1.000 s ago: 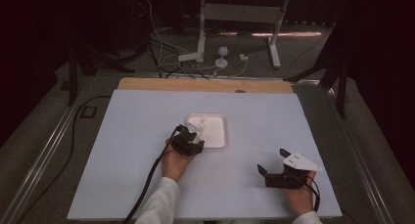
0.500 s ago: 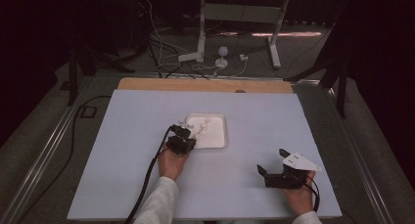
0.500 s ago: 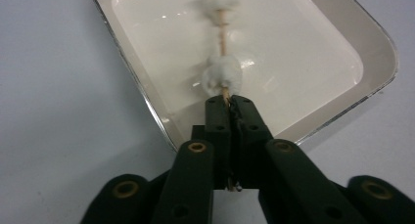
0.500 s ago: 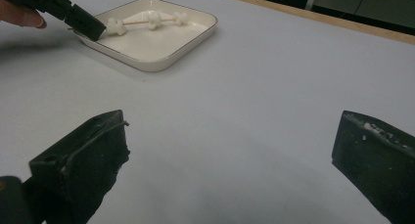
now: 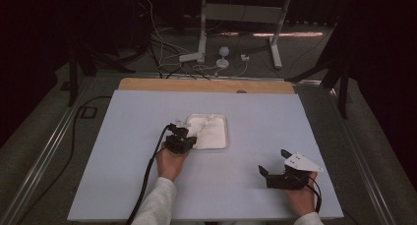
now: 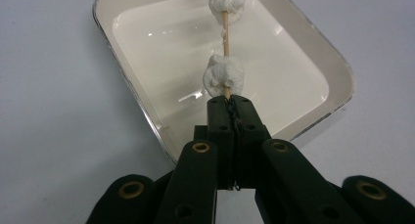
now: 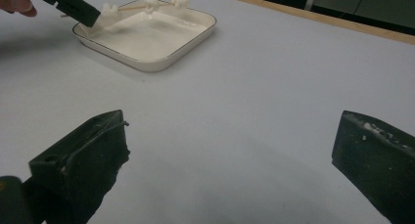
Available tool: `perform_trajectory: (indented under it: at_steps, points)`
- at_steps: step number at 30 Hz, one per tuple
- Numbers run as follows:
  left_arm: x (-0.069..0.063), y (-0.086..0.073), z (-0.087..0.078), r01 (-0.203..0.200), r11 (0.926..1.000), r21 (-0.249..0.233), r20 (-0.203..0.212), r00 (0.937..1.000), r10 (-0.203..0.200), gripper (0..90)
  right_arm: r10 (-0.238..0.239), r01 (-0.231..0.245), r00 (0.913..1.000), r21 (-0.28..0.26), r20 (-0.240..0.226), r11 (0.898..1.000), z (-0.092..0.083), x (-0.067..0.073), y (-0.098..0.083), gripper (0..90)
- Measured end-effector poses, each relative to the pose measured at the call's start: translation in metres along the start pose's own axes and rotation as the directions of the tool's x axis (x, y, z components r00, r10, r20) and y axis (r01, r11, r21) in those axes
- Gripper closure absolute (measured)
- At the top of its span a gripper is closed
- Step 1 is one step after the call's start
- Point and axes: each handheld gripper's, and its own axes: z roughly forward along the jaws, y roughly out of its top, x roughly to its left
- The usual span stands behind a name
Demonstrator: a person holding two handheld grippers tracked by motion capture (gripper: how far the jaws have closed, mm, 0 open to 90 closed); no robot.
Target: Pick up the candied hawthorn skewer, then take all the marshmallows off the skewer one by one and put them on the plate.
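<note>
- Your left gripper (image 6: 230, 104) has just been closing, and its jaws now stand clamped on the near end of the skewer (image 6: 225, 35); in its own view the stick runs straight out from between the black tips, over the tray (image 6: 320, 43).
- The skewer carries white lumps: one (image 6: 223, 75) just past the tips, another (image 6: 226, 1) farther along; the right gripper view shows three lumps on the stick, which lies along the tray's far rim (image 7: 195, 35).
- Your right gripper (image 7: 230, 150) has its jaws wide apart with nothing between them; it rests on the table (image 5: 123, 151) well apart from the tray, near the front right corner.
- Judged from this, the grasp is done; whether the far end of the stick has left the rim, you cannot tell.
- What is left, by my reading: lift the skewer clear and bring it toward the idle gripper, or set it where it belongs; the lumps all sit on the stick, none pulled off yet.
</note>
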Motion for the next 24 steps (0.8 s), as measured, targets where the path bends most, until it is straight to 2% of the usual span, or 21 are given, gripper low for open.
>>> perform_trajectory:
  at_steps: [7,16,24]
  points:
    - [0.003,0.001,-0.012,-0.003,0.9995,-0.032,0.015,0.9999,0.003,89.6,0.002,-0.002,1.0000,0.000,0.001,1.000,0.000,-0.001,0.000,0.0]
    - [0.006,0.001,-0.022,-0.015,0.9986,-0.051,0.028,0.9995,0.016,89.6,0.001,-0.001,1.0000,0.001,0.004,1.000,0.000,-0.001,0.000,0.0]
    - [0.008,-0.004,-0.033,-0.022,0.9973,-0.070,0.055,0.9981,0.026,89.6,0.002,-0.002,1.0000,0.003,0.002,1.000,0.000,0.000,0.000,0.0]
